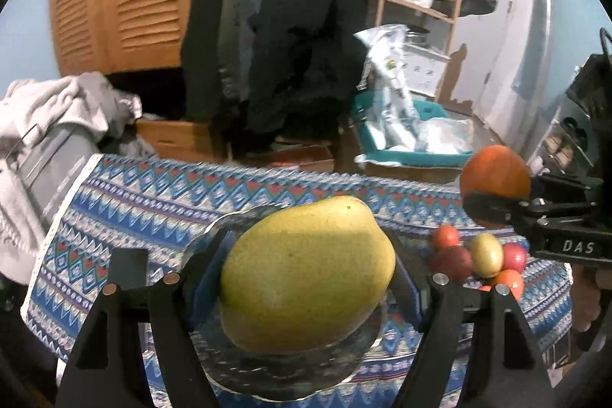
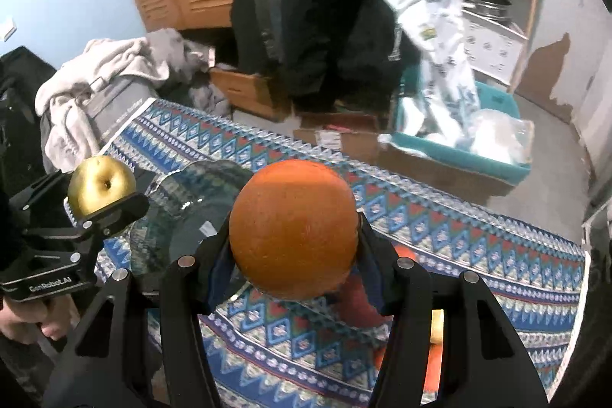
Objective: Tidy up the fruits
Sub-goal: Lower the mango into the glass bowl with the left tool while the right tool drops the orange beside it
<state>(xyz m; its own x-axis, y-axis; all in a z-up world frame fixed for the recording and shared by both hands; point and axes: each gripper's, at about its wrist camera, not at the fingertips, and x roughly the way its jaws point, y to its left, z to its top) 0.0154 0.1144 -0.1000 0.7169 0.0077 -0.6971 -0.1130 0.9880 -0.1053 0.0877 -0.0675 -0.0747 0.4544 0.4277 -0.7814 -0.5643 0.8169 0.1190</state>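
Your left claw (image 1: 306, 278) clamps the yellow-green fruit (image 1: 308, 274) above the glass plate (image 1: 267, 377) at lower centre; your right claw (image 2: 294, 236) clamps the orange (image 2: 293, 230) over the table (image 2: 478, 228). You're mid-carry (both loaded). Next, lower each onto the plate, clear of the loose fruits (image 1: 478, 259).

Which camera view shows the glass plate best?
The left wrist view: the glass plate lies below the mango, its rim visible on most sides. The right wrist view shows only part of it, cut off by the grippers.
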